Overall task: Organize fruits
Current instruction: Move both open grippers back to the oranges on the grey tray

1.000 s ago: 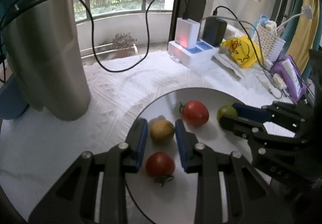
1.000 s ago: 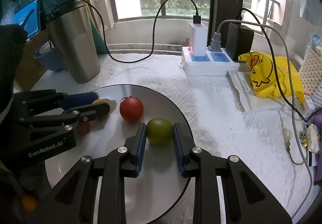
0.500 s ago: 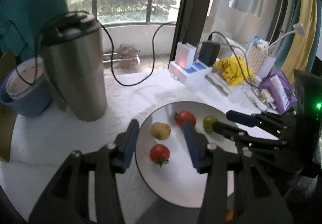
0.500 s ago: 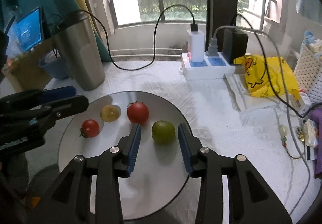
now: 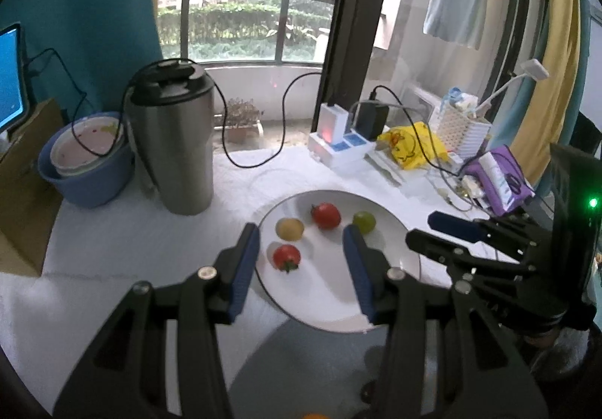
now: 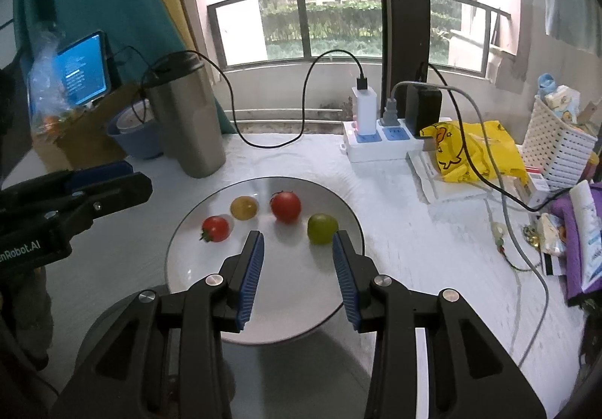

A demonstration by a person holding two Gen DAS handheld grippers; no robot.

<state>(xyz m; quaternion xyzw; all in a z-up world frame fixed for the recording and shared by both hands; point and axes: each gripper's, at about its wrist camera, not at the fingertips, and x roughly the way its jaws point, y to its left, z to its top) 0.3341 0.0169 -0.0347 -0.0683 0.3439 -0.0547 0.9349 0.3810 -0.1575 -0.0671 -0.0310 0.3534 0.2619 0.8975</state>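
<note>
Far left, a blue basin (image 5: pixel 88 182) w/ a bowl inside sits on the desk (image 5: pixel 113 242), next to a tall steel tumbler (image 5: pixel 175 140) w/ a black lid; a black cable (image 5: pixel 256 140) runs from there across to the white power strip (image 6: pixel 380 146). Left hand-held gripper (image 5: pixel 301 242) hangs above the near-left part of the plate (image 5: pixel 327 302), jaws apart & nothing between the pads; the jaws have just been opening. Plate is white, round, sits on the desk w/ its near edge over the desk's front edge. On it, 4 fruits, all apart from each other: small red tomato (image 6: pixel 215 228) nearest the left, yellow tomato (image 6: pixel 244 207) just behind it, bigger red tomato (image 6: pixel 286 206) in the middle, green tomato (image 6: pixel 322 228) on the right by the rim. Right hand-held gripper (image 6: pixel 298 244) hovers over the plate's near-right part, jaws apart, holding nothing; its jaws have also just been opening, the green tomato lying just ahead of its right fingertip, not touching as far as the right wrist view shows. Further right: a yellow bag (image 6: pixel 474 151) w/ a duck print beside the power strip, then a white perforated basket (image 6: pixel 557 151), & purple packets (image 6: pixel 583 230) at the desk's far right edge.
</note>
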